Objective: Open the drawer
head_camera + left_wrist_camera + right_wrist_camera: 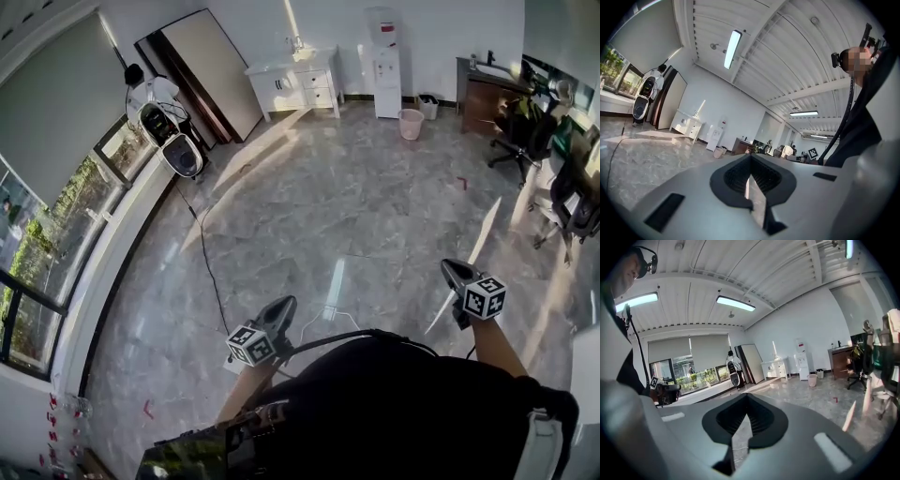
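Marble floor [309, 206], grey and glossy, stretches wide ahead of us. The task's thing, a small white cabinet with drawers [295, 82], stands well apart from us against the far white wall. Its drawer fronts look shut as far as we can tell at this range. Just right of it stands a tall white water dispenser [384, 64], with a pink waste bin [411, 124] on the floor near its foot. Further right we see a dark brown wooden desk [480, 92] and black office chairs [525, 136]. Left of the cabinet a big dark-framed panel [211, 67] leans at the wall. A person in a white top [150, 94] stands beside it, close to two rounded black-and-white machines [181, 155] by the long window sill. A thin black cable [208, 262] runs from there across the floor toward us.

We hold both tools low in front of our dark top, over bare floor. Our left gripper [284, 306], grey with a black-and-white marker cube, has its jaws closed together at the tips with nothing between them. Our right gripper [448, 268], of the same build, likewise has its jaws brought together and empty. Both point roughly toward the far side of the room where the cabinet stands.
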`<state>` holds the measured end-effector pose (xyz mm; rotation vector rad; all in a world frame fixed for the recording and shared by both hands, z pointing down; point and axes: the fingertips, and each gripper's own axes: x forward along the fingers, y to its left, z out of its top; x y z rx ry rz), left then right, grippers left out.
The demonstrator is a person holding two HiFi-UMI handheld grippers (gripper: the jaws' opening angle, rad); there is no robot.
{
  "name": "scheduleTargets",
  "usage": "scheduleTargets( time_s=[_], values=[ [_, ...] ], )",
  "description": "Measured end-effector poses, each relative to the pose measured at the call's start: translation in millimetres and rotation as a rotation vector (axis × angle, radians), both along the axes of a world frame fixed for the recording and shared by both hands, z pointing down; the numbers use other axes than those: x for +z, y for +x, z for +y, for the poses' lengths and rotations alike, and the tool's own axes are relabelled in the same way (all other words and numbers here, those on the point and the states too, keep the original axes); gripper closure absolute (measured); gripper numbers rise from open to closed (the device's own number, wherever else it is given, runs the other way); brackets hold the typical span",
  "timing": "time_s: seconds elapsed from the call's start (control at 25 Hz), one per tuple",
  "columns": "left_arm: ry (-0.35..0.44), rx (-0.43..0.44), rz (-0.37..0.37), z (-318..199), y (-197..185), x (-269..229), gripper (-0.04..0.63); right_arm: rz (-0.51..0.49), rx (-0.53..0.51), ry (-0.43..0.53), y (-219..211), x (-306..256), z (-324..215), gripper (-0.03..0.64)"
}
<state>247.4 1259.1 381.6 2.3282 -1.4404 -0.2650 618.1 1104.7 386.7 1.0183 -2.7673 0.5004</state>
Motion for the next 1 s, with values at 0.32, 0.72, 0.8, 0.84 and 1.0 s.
scheduleTargets(
  time_s=[0.32, 0.72, 0.8, 0.84, 1.0],
  values=[
    [-0.047, 0.05, 0.016, -73, 3, 19, 0.595, 0.008, 0.071, -0.06, 20, 33, -41, 0.615],
    [-0.036, 0.205, 0.054, -216, -55, 28, 0.595, 0.058, 0.223, -0.043, -25, 15, -130, 0.615],
    [-0.024, 0.238, 0.044, -247, -78, 22, 0.595, 0.076, 0.244, -0.026, -45, 5, -153, 0.615],
    [-0.018, 0.249, 0.043, -263, -92, 19, 0.595, 0.074, 0.264, -0.018, -55, 0, -167, 0.615],
    [0.001, 0.271, 0.038, -313, -142, 13, 0.595, 0.064, 0.289, 0.001, -104, -13, -210, 0.615]
  ],
)
